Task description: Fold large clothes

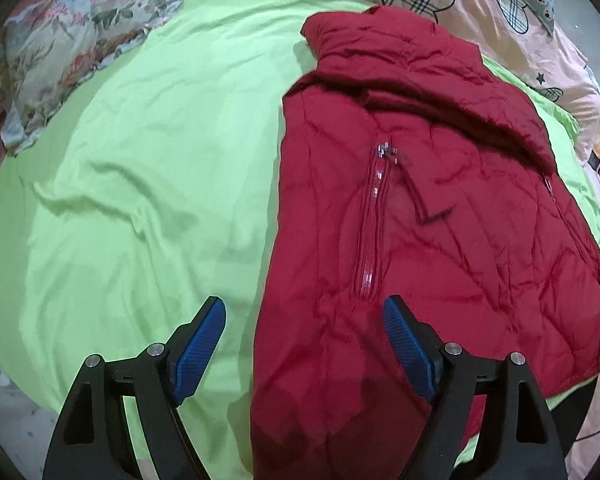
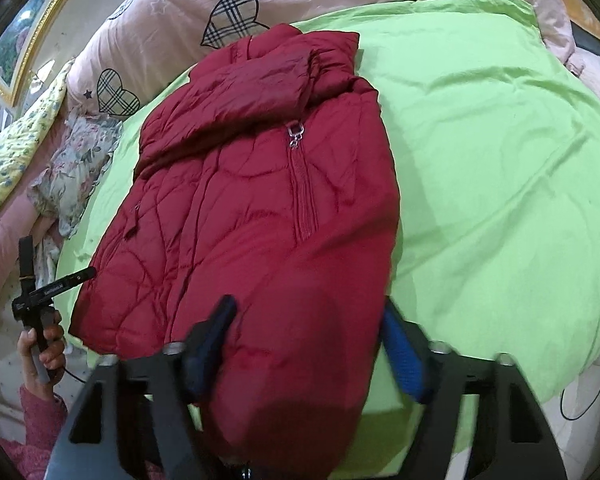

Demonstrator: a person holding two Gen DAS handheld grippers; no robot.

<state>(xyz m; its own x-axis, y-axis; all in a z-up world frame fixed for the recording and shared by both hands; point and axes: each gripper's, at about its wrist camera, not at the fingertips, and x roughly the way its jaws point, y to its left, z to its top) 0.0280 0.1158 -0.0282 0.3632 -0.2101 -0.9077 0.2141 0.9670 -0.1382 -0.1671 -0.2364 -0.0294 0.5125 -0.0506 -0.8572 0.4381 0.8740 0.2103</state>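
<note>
Your right gripper (image 2: 306,346) straddles the red jacket's (image 2: 260,200) near hem; whether it pinches, you cannot tell. Your left gripper (image 1: 304,330) hovers released. The jacket lies half-folded across the green sheet (image 2: 500,160), collar farthest, ready for another fold.

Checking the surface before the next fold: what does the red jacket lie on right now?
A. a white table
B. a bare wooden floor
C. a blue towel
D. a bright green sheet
D: both wrist views show the red jacket spread on a bright green sheet that covers the bed, with pink heart-print bedding behind it.
</note>
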